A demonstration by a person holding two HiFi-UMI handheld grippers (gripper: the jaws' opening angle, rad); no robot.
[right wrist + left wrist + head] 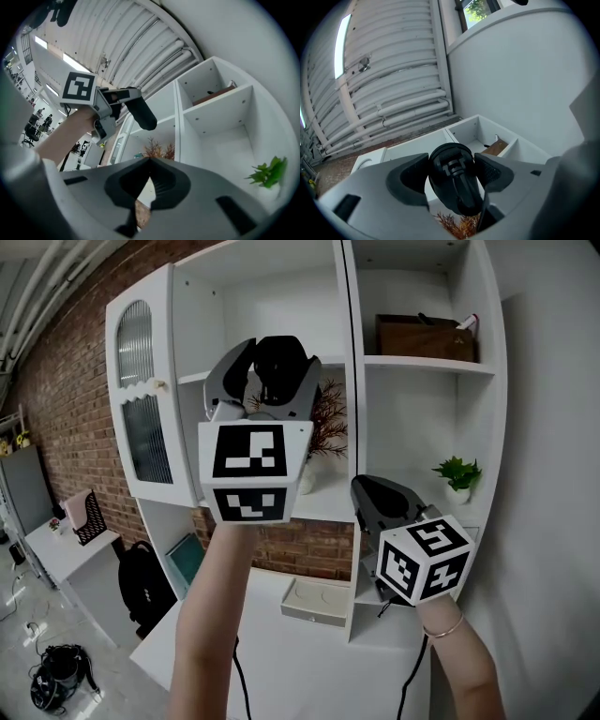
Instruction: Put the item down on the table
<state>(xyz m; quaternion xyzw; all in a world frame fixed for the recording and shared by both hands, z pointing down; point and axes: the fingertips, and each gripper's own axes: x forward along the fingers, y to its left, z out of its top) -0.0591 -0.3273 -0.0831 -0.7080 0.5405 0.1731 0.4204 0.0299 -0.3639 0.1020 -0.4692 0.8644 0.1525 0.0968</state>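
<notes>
A tall white shelf unit fills the wall, and a white table stands below it. The left gripper is raised in front of the upper shelves. Its jaws are closed on a black item, which is high above the table. The right gripper is lower, with its jaws together and nothing between them. A small green plant sits on a shelf at the right.
</notes>
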